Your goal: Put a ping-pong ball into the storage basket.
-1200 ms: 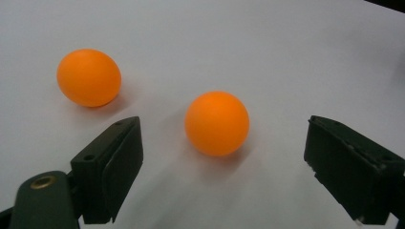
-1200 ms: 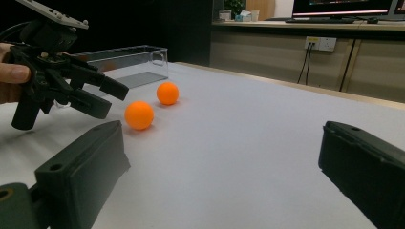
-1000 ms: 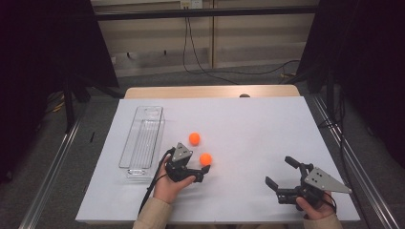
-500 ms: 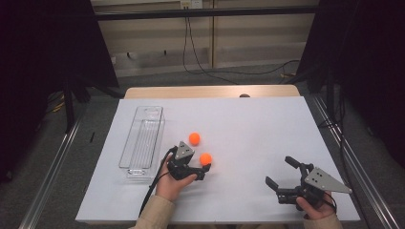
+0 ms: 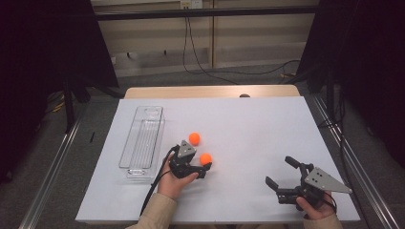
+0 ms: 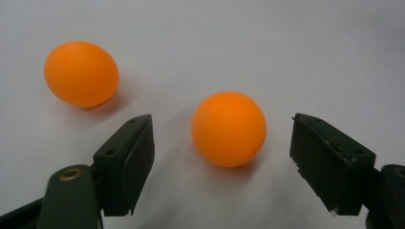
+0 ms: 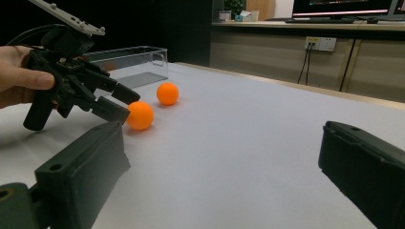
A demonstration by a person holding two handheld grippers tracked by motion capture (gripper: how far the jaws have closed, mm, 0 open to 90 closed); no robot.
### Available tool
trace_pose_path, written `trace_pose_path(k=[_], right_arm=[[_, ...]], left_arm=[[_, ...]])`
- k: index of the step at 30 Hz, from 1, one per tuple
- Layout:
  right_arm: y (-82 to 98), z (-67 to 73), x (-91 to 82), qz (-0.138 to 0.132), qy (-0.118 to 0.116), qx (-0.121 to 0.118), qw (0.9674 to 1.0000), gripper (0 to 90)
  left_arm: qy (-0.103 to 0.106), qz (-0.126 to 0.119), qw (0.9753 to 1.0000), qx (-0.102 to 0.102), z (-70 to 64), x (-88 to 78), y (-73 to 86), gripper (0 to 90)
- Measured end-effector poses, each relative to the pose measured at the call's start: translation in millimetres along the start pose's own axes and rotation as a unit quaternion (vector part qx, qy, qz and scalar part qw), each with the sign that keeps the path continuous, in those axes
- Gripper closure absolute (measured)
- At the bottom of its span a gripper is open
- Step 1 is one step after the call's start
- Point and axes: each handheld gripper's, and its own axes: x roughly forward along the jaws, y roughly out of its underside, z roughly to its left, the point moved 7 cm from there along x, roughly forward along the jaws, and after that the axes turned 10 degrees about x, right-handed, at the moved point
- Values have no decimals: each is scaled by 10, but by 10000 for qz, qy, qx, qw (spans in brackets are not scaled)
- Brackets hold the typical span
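Two orange balls lie on the white table. The near ball point(image 5: 206, 159) point(image 6: 229, 128) point(image 7: 140, 115) sits between the jaws of my left gripper point(image 5: 204, 165) point(image 6: 222, 167) point(image 7: 115, 101), with a gap on either side of it. Those jaws have just been closing and do not touch the ball. The far ball point(image 5: 194, 139) point(image 6: 81, 73) point(image 7: 167, 93) rests apart, a little beyond. My right gripper point(image 5: 280, 174) point(image 7: 219, 176) stands open near the front right of the table, nothing between its fingers.
A clear plastic tray point(image 5: 143, 138) point(image 7: 129, 64) lies lengthwise at the left of the table point(image 5: 258, 129). Cables hang behind the table's far edge. A dark frame stands on both sides.
The left gripper's jaws have narrowed around the near ball. Neither hand has shifted, and both balls lie where they were.
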Motion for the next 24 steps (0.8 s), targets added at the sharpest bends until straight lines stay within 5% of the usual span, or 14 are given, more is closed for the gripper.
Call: trace_pose_path(k=[24], right_arm=[[0,-2,0,2,-2,10,10000,16]], left_arm=[[-21,108,9999,-28,38,30,16,288]])
